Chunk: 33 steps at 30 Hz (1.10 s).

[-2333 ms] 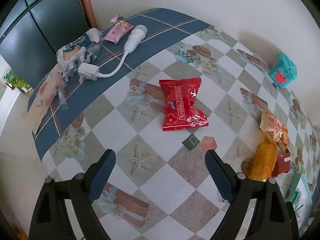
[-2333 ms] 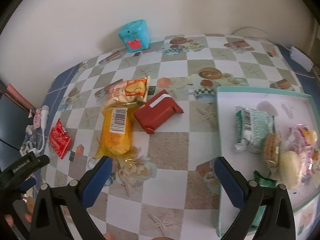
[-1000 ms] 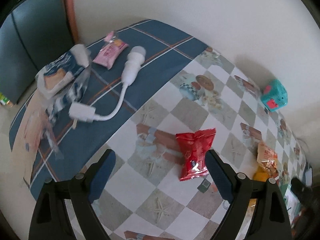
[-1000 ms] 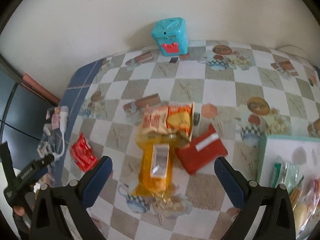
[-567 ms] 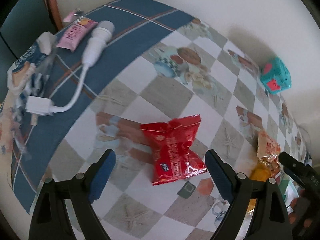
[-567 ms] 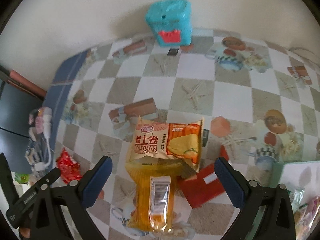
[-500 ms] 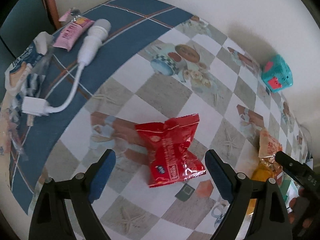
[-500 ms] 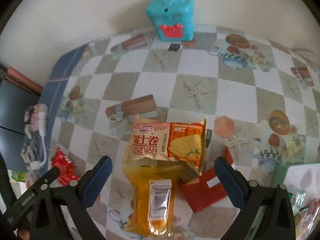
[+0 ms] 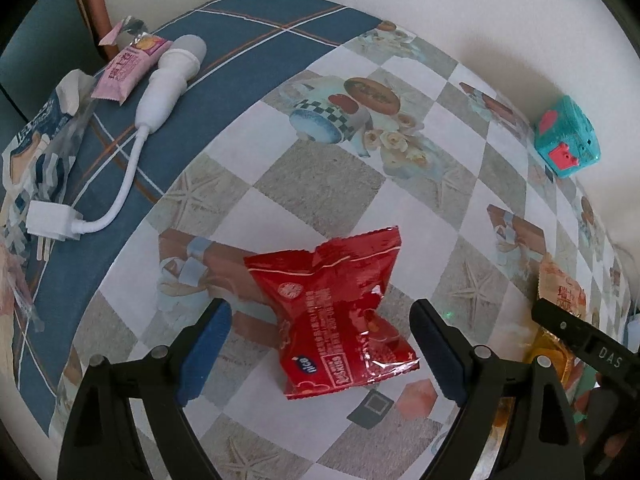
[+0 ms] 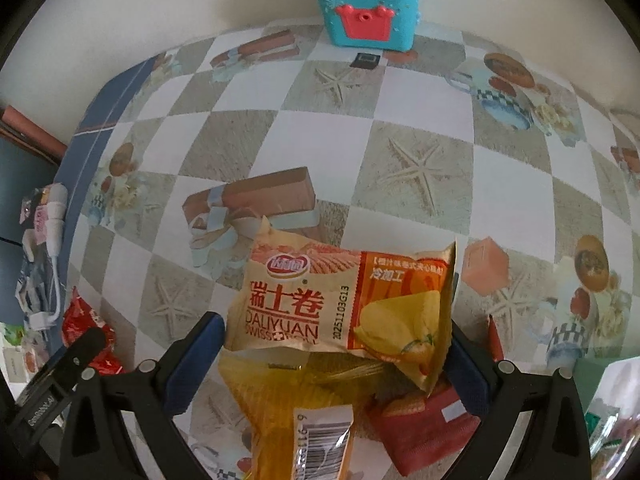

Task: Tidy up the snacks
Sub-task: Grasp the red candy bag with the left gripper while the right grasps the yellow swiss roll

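In the left wrist view a red snack packet (image 9: 340, 312) lies on the checkered tablecloth. My left gripper (image 9: 320, 348) is open, with its blue-padded fingers on either side of the packet's near half. In the right wrist view a beige and orange Swiss roll packet (image 10: 344, 304) lies on top of a yellow packet (image 10: 304, 404) next to a red box (image 10: 424, 428). My right gripper (image 10: 332, 364) is open, its fingers flanking the Swiss roll packet. The red packet also shows at the left of the right wrist view (image 10: 86, 328).
A teal toy box (image 10: 364, 0) stands by the wall. A white charger with cable (image 9: 160, 80), a pink sachet (image 9: 128, 68) and a blue and white bag (image 9: 40, 148) lie on the blue end of the table. The tray's corner (image 10: 600, 380) shows at far right.
Both grippers have moved in closer and lower. The red packet now sits between the left fingers and the Swiss roll packet between the right fingers. Nothing has been gripped.
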Each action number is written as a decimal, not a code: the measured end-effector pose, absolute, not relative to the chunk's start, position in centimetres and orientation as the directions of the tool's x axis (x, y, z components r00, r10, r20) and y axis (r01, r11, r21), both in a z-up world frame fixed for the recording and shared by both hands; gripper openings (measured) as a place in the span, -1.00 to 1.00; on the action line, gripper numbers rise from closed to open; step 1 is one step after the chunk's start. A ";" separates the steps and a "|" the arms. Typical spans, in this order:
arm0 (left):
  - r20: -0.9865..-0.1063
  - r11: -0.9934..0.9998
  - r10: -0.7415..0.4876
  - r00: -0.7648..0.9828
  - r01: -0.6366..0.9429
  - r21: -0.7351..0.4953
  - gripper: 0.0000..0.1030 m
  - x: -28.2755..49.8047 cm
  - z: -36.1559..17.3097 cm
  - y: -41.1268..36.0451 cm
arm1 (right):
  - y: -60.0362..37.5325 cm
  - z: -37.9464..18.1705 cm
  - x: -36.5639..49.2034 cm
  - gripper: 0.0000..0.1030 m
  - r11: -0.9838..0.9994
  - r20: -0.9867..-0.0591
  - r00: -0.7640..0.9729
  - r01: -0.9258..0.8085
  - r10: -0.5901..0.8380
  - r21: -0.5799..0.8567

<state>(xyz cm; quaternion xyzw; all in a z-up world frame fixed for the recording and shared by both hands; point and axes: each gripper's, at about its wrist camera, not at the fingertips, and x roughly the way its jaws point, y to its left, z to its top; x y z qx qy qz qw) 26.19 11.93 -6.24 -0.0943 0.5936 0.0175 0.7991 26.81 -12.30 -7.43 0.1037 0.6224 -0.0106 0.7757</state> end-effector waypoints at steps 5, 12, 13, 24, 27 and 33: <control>-0.953 0.984 -0.071 0.295 -0.134 -0.115 0.65 26.6 -6.4 11.3 | -11.7 -7.5 27.1 1.00 0.983 -0.965 0.248 0.138 0.082 0.118; -0.948 0.982 -0.060 0.312 -0.149 -0.112 0.03 26.4 -6.0 11.5 | -11.6 -7.1 26.9 0.81 0.983 -0.957 0.284 0.150 0.059 0.105; -0.947 0.981 -0.064 0.314 -0.153 -0.117 0.03 26.4 -5.9 11.6 | -11.6 -7.0 26.9 0.76 0.983 -0.956 0.290 0.152 0.053 0.101; -0.933 0.963 -0.079 0.352 -0.215 -0.163 -0.01 24.4 -4.1 12.3 | -13.0 -4.7 25.2 0.42 0.979 -0.938 0.336 0.152 0.079 0.137; -0.924 0.956 -0.080 0.373 -0.234 -0.177 -0.01 23.4 -2.7 12.2 | -13.4 -3.2 24.1 0.42 0.974 -0.924 0.371 0.157 0.097 0.165; -0.906 0.933 -0.113 0.408 -0.270 -0.238 -0.01 21.3 -0.2 11.3 | -14.5 0.3 21.0 0.42 0.961 -0.896 0.440 0.214 0.066 0.176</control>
